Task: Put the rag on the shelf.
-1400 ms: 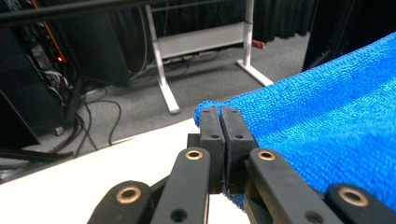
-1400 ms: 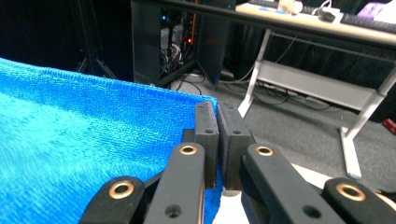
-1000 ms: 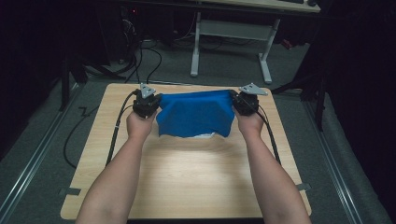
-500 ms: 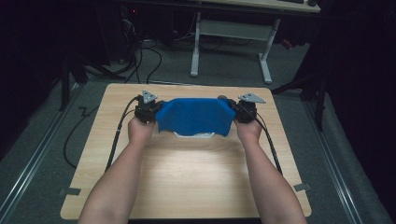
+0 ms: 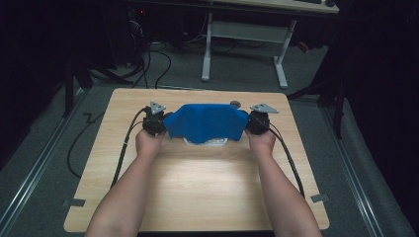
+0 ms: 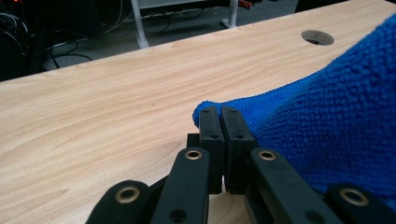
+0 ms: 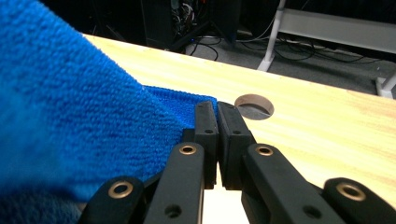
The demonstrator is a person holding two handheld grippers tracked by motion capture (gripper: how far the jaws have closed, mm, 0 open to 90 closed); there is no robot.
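A blue towel (image 5: pixel 205 122) hangs stretched between my two grippers over the far middle of the wooden table (image 5: pixel 197 187). My left gripper (image 5: pixel 157 122) is shut on the towel's left corner (image 6: pixel 208 108), its jaws pressed together. The right gripper (image 5: pixel 256 121) is shut on the right corner (image 7: pixel 196 103) in the same way. The towel's fuzzy blue cloth (image 7: pixel 60 107) covers the left half of the right gripper view. A white object (image 5: pixel 206 141) peeks out under the towel's lower edge; most of it is hidden.
A round cable hole (image 5: pixel 235 104) lies in the table just beyond the towel, also the hole (image 7: pixel 254 106) close ahead of the right jaws. A desk frame (image 5: pixel 242 44) and cables (image 5: pixel 153 54) stand on the floor behind. Bare wood spreads toward the near edge.
Both grippers have pulled the towel toward the person and lowered it over the white object, which was more exposed a second ago. The towel looks flatter and wider.
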